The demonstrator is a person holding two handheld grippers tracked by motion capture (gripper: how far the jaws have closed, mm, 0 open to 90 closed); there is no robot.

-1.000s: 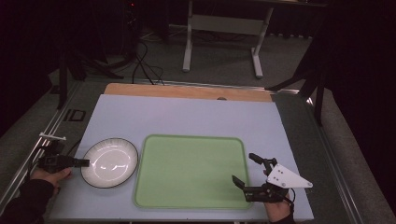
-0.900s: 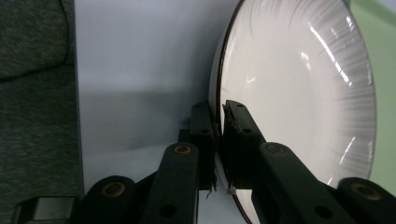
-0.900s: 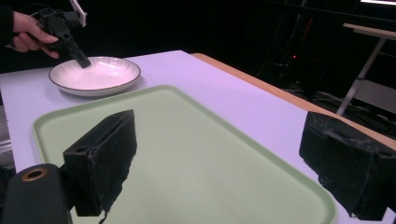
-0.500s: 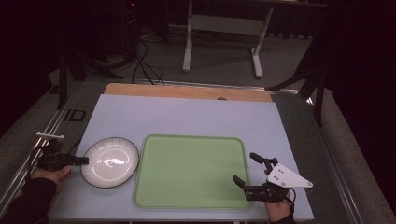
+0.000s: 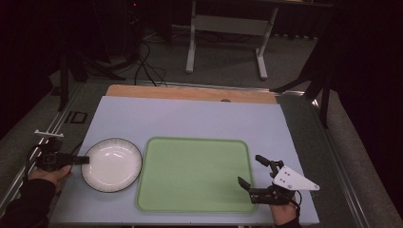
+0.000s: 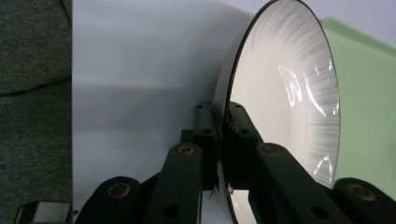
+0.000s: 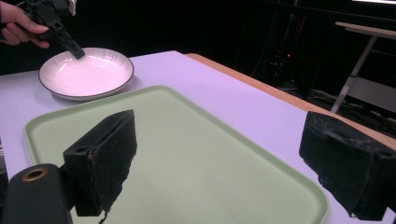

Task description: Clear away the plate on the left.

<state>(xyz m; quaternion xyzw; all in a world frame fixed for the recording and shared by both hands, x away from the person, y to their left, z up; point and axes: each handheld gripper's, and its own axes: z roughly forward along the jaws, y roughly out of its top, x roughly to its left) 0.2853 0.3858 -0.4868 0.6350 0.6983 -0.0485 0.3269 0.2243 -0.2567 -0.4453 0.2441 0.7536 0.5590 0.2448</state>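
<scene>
A white ribbed plate point(image 5: 112, 164) with a dark rim lies on the pale table, just left of a green tray point(image 5: 195, 173). My left gripper point(image 5: 84, 160) comes in from the left and is shut on the plate's left rim; the left gripper view shows one black jaw on each side of the plate point(image 6: 285, 93) edge. My right gripper point(image 5: 251, 171) stands open over the tray's right front corner, nothing between its jaws. The right gripper view looks across the tray point(image 7: 187, 154) to the plate point(image 7: 86, 72) and the left gripper point(image 7: 77, 52).
The pale mat point(image 5: 190, 118) covers the table, with a wooden strip point(image 5: 190, 92) along its far edge. Behind the table stand a metal frame point(image 5: 228, 28) and cables on the floor. Metal rails run along both table sides.
The plate has shifted slightly toward the near side with my left gripper on its rim. The right gripper has stayed put.
</scene>
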